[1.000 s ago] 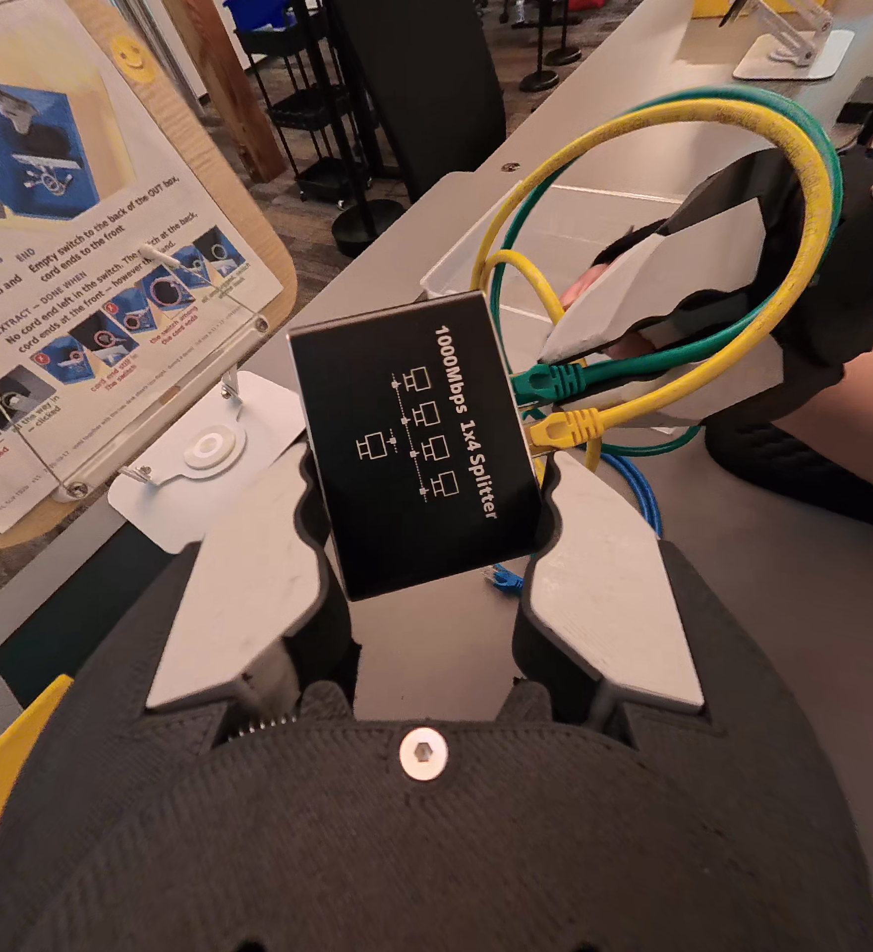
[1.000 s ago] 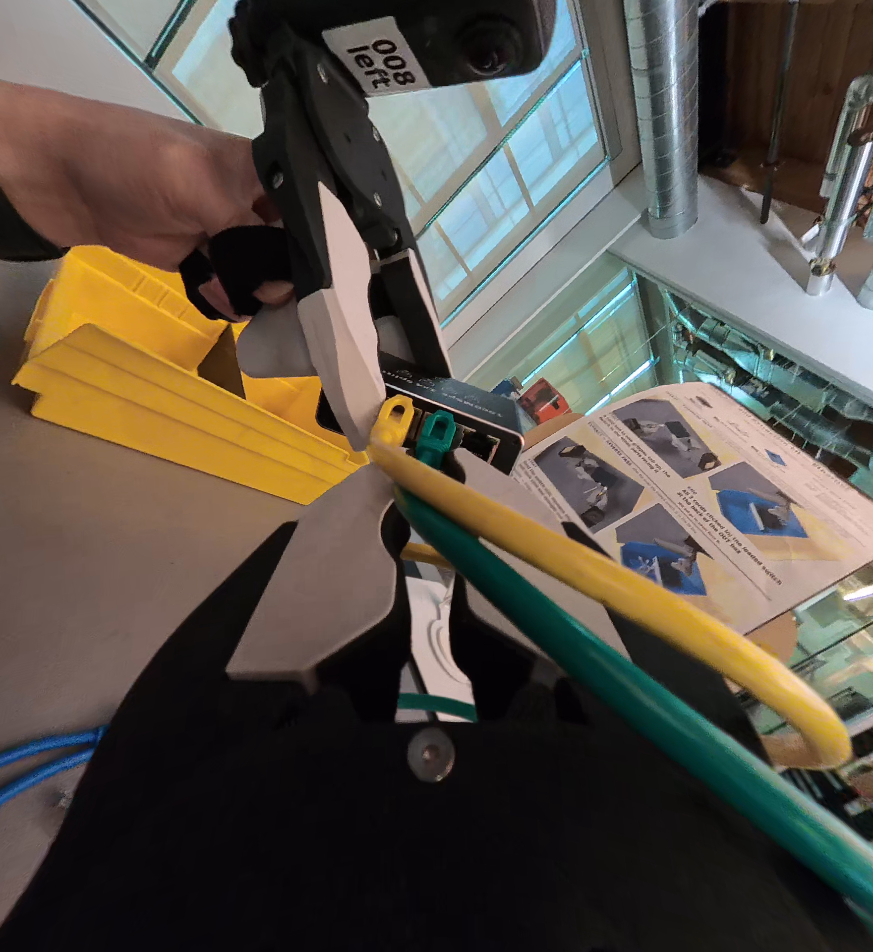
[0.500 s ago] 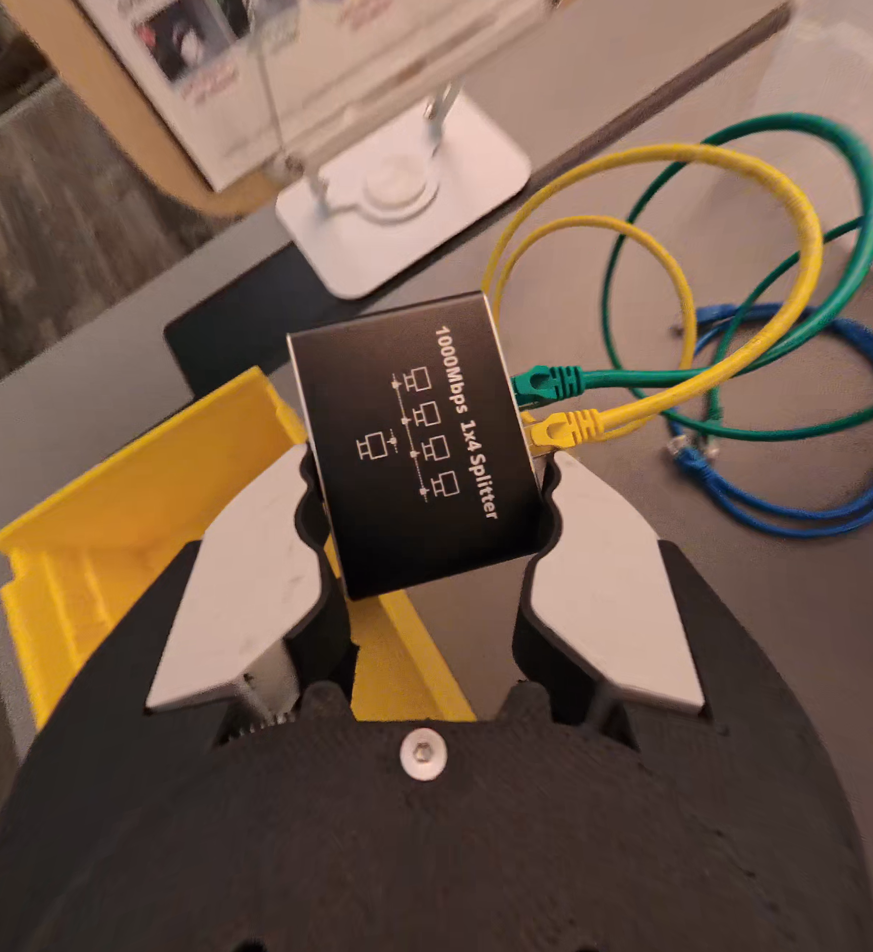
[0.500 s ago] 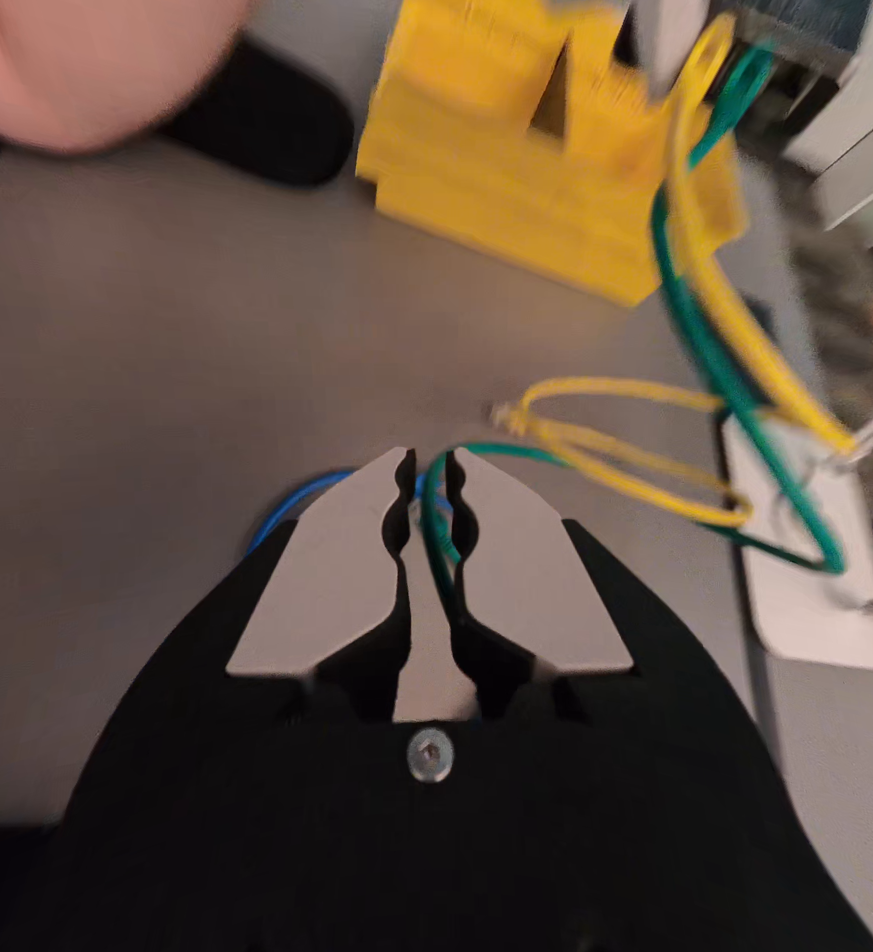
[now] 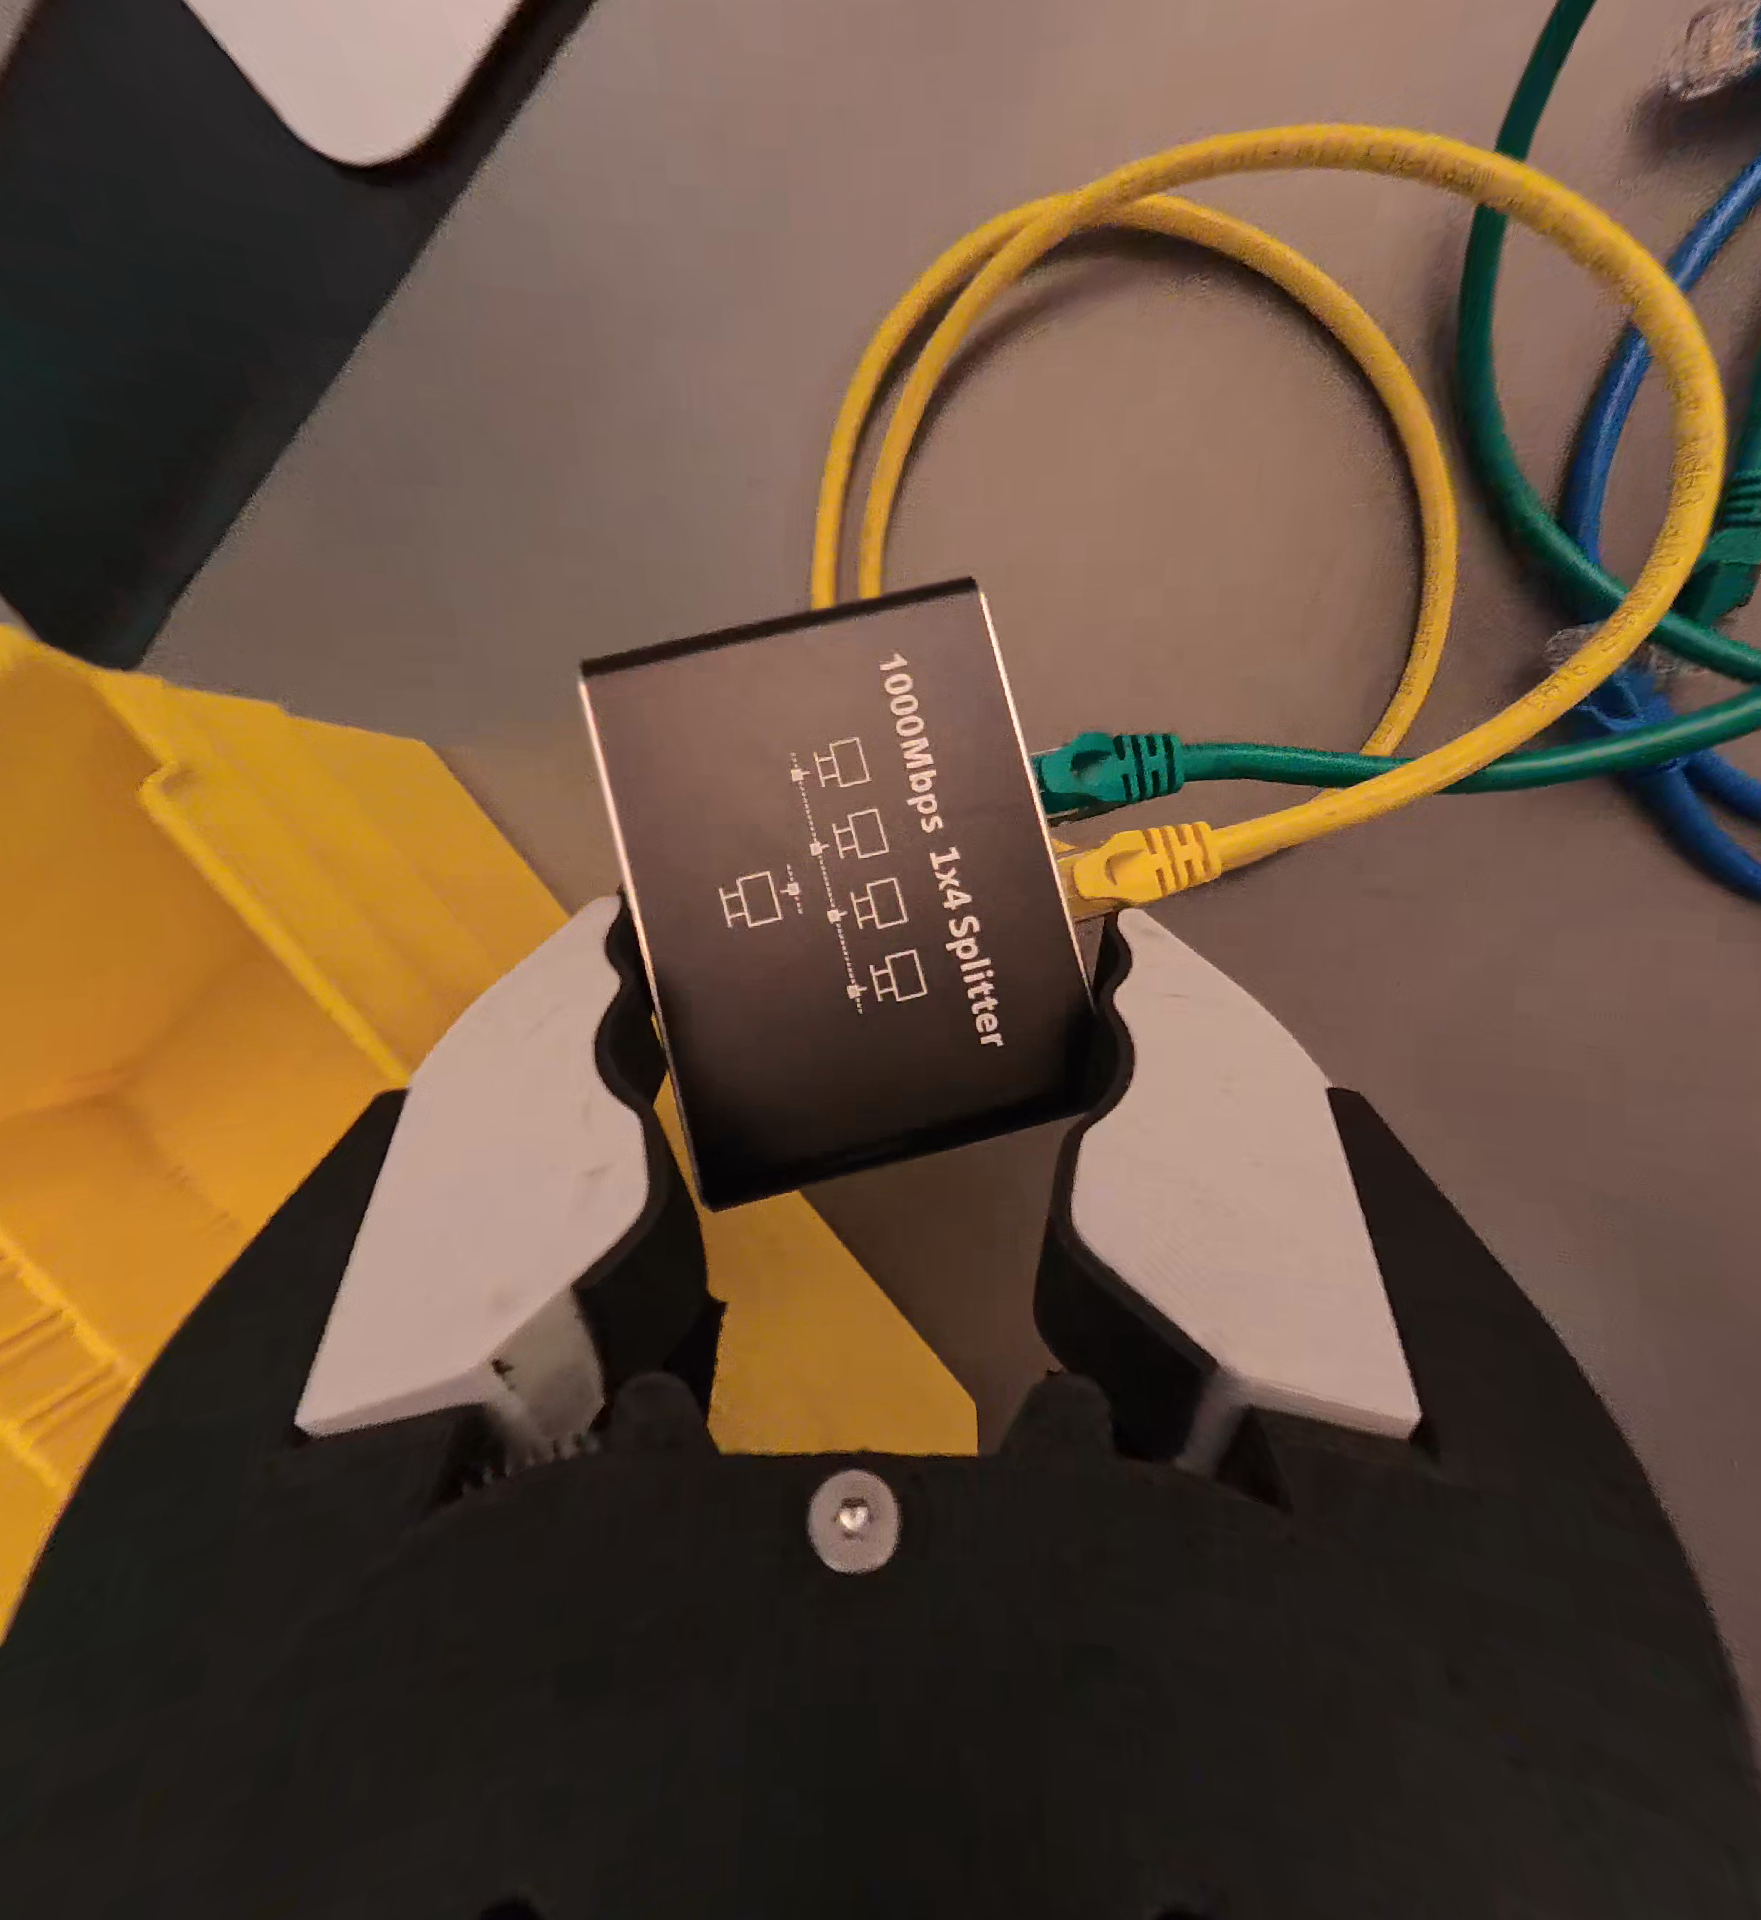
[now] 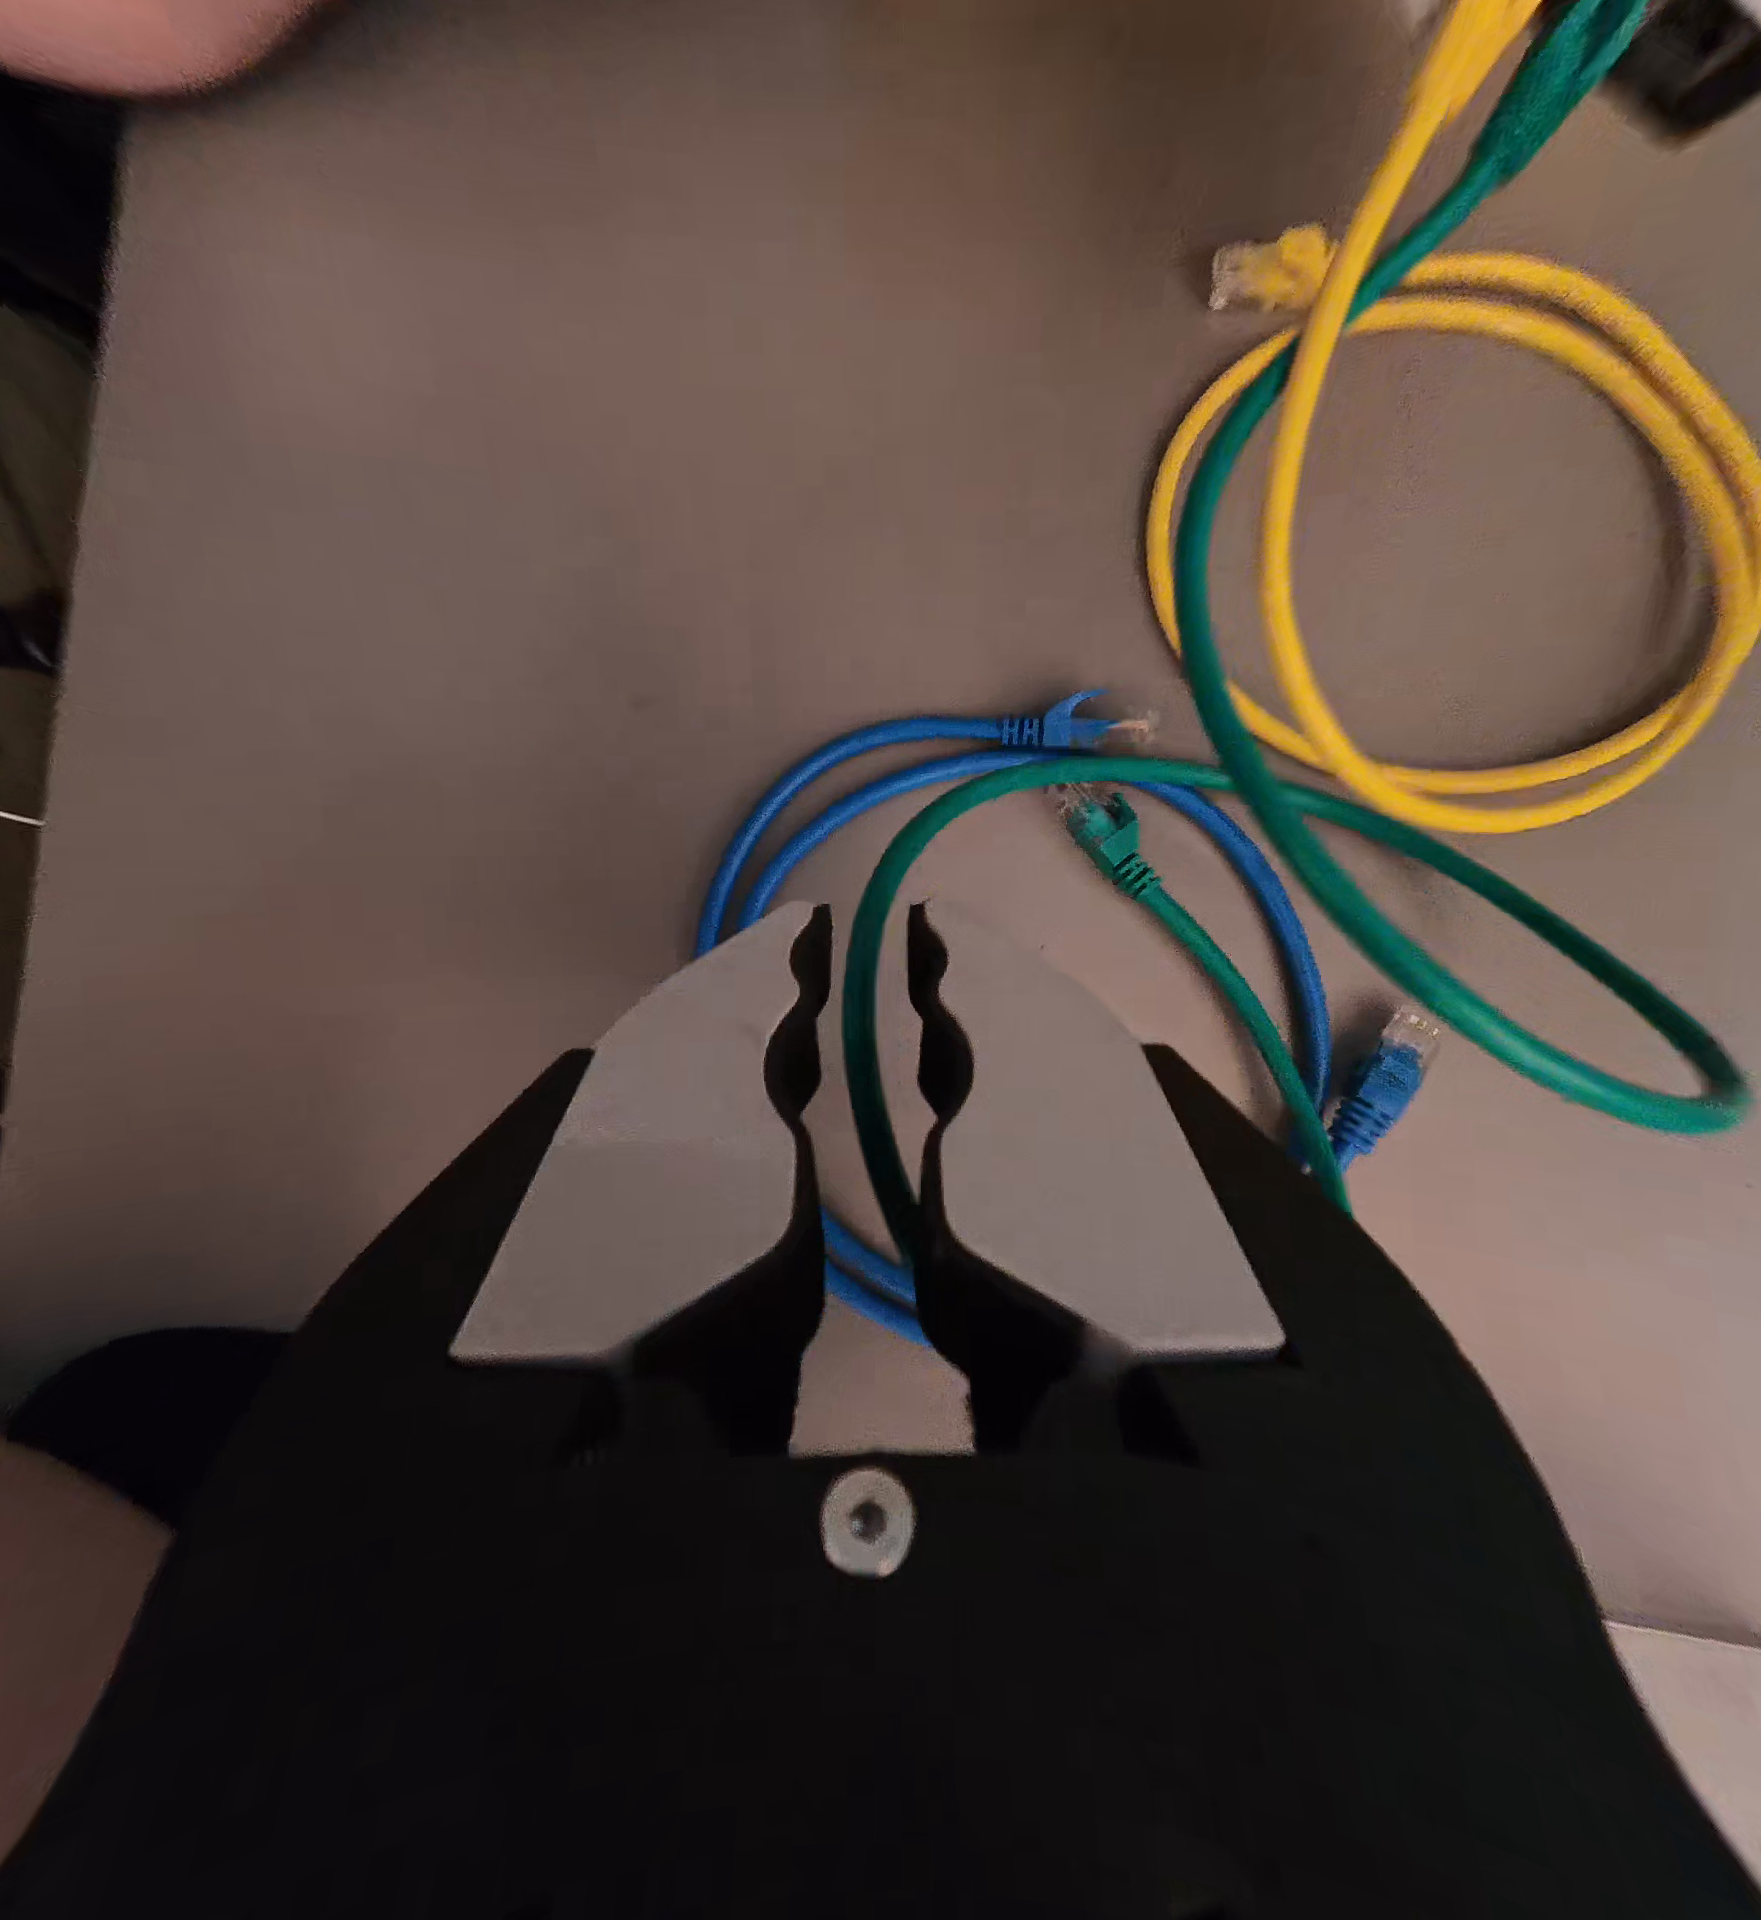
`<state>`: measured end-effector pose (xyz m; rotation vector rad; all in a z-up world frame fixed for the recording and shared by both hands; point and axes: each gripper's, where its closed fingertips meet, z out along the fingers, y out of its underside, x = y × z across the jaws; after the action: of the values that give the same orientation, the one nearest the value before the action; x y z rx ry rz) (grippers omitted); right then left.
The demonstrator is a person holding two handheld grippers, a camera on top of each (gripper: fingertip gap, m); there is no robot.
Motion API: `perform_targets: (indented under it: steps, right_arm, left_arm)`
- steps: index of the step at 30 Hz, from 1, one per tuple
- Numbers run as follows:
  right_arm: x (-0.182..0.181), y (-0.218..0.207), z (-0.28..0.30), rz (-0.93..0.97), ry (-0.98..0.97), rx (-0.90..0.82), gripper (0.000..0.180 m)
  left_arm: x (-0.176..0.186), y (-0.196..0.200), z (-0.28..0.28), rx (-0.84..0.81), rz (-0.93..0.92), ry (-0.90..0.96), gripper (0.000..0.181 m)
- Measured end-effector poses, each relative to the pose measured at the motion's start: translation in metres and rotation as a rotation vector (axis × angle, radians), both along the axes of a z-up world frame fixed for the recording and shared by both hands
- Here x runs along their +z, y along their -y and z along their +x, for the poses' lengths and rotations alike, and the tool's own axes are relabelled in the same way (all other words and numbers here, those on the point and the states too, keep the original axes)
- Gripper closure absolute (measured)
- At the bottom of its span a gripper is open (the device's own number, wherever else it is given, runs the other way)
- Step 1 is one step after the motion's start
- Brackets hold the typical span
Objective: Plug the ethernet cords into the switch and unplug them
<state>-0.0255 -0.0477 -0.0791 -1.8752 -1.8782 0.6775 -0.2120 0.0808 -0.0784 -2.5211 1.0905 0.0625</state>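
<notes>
- Left wrist view: left gripper (image 5: 860, 1023) clamping the black ethernet switch (image 5: 840, 888) by its two long sides, fingers (image 5: 502, 1164) spread about the width of the case and pressing on it, holding it clear above the grey table (image 5: 585, 343).
- Switch lying tilted, printed face turned up toward the camera, port side facing right.
- Green ethernet cord (image 5: 1427, 764) sitting plugged into a port on that side, yellow ethernet cord (image 5: 1375, 182) plugged in just beside and below it, both trailing off to the right.
- Yellow cord looping in a double coil on the table beyond the switch; green cord crossing over the blue ethernet cord (image 5: 1676, 208) at the right edge, the blue one lying loose with a clear plug showing at the top right.
- Yellow plastic bin (image 5: 128, 935) lying open at the left, partly under the gripper; black mat (image 5: 107, 312) and white stand base (image 5: 367, 62) showing at the top left.
- Right wrist view: right gripper (image 6: 865, 920) hovering over the table (image 6: 543, 468) with a narrow gap between the tips, gripping nothing.
- Green cord (image 6: 1458, 883) passing through that gap lower down on the table, its free plug lying near the blue cord (image 6: 782, 831) coil.
- Blue cord resting with both plugs unconnected.
- Yellow cord (image 6: 1707, 436) coiling at the upper right, one free plug beside it; yellow and green strands rising to the switch (image 6: 1728, 52) at the top right corner, blurred.
</notes>
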Motion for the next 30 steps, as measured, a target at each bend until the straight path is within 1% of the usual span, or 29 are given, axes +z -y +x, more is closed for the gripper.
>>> perform_targets:
  steps: [1, 4, 7, 9, 12, 15, 19, 22, 24, 27, 30]
  right_arm:
    - [0.007, 0.002, 0.002, -0.003, -0.029, 0.000, 0.165]
    - [0.022, -0.003, 0.011, 0.041, -0.071, -0.035, 0.165]
    - [0.018, -0.030, 0.027, 0.127, 0.011, -0.178, 0.165]
    - [0.010, -0.038, 0.034, 0.108, 0.053, -0.237, 0.165]
    - [0.000, -0.038, 0.037, 0.076, 0.100, -0.244, 0.164]
    - [-0.003, -0.037, 0.031, 0.083, 0.115, -0.227, 0.163]
    - [-0.006, -0.026, 0.009, 0.064, 0.114, -0.167, 0.163]
    - [-0.015, -0.008, -0.019, -0.011, 0.143, -0.132, 0.162]
    - [-0.026, -0.008, -0.036, -0.040, 0.201, -0.215, 0.162]
    - [-0.046, 0.001, -0.054, -0.195, 0.276, -0.367, 0.161]
    - [-0.060, -0.003, -0.064, -0.219, 0.288, -0.465, 0.161]
  left_arm:
    - [-0.005, -0.001, 0.003, -0.004, -0.010, -0.004, 0.101]
    - [-0.021, -0.001, 0.008, -0.021, -0.061, -0.018, 0.101]
    - [-0.038, 0.001, 0.003, -0.022, -0.123, -0.061, 0.101]
    - [-0.049, 0.005, -0.004, -0.017, -0.171, -0.094, 0.102]
    - [-0.064, 0.011, -0.007, -0.016, -0.246, -0.109, 0.102]
    - [-0.066, 0.013, -0.001, -0.011, -0.274, -0.060, 0.102]
    - [-0.068, 0.015, 0.000, -0.006, -0.294, -0.049, 0.102]
    - [-0.069, 0.015, 0.001, -0.010, -0.284, -0.067, 0.102]
    - [-0.071, 0.016, 0.002, -0.004, -0.286, -0.082, 0.101]
    - [-0.076, 0.018, -0.002, 0.011, -0.301, -0.118, 0.098]
    - [-0.072, 0.019, -0.002, 0.017, -0.295, -0.114, 0.095]
